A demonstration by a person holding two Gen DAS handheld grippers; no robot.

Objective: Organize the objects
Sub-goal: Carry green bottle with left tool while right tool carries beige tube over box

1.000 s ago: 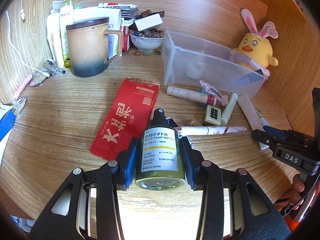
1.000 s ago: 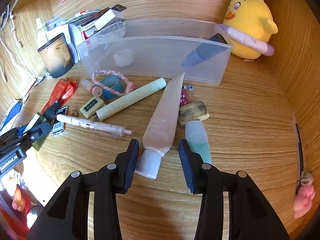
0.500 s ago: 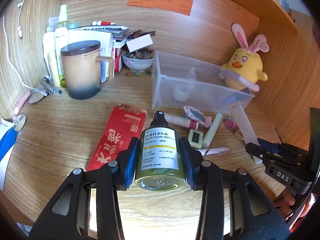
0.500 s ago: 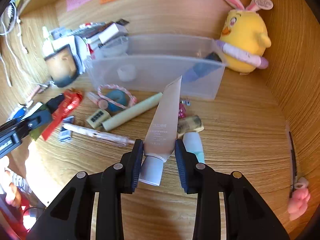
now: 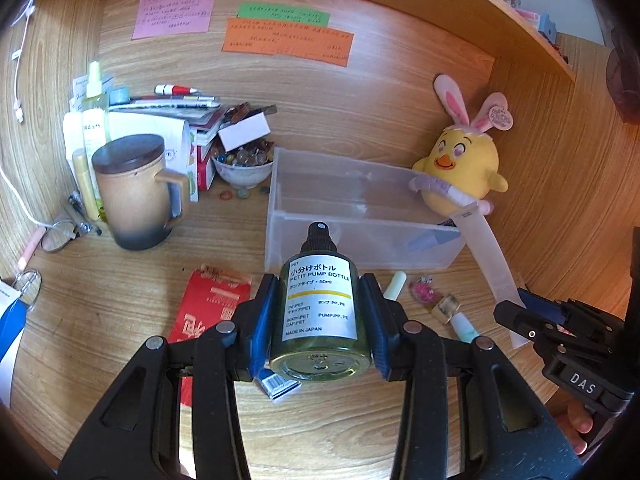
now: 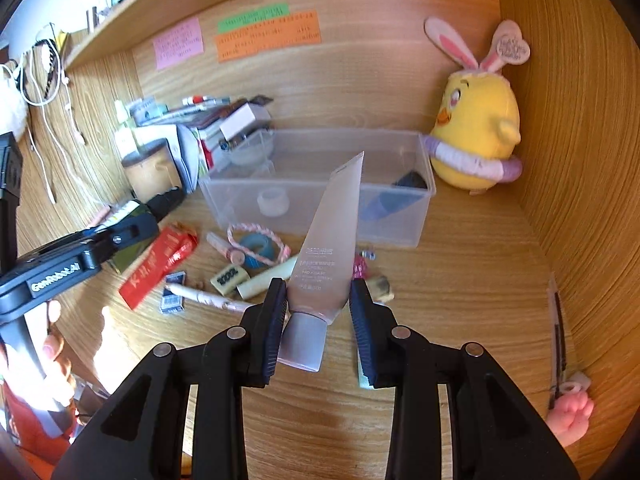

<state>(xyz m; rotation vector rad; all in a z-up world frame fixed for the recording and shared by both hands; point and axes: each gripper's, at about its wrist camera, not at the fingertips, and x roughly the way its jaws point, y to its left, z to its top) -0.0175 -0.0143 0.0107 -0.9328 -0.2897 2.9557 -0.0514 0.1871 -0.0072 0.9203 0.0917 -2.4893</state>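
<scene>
"PETIT PUMP BOTTLE", "50ml", "MADE IN JAPAN" on bottle label (image 5: 320, 300); "DAS" on right gripper (image 5: 532, 312); "GenRobot.AI" on left gripper (image 6: 132, 236)

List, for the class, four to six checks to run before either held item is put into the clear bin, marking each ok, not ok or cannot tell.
1. Left gripper shut on the pump bottle: ok.
2. Right gripper shut on the pink tube: ok.
3. Clear bin open on top: ok.
4. Free room inside the bin beside the white jar: ok.
5. Bottle cap tight: cannot tell.
6. Tube grip firm, held near its cap: cannot tell.
</scene>
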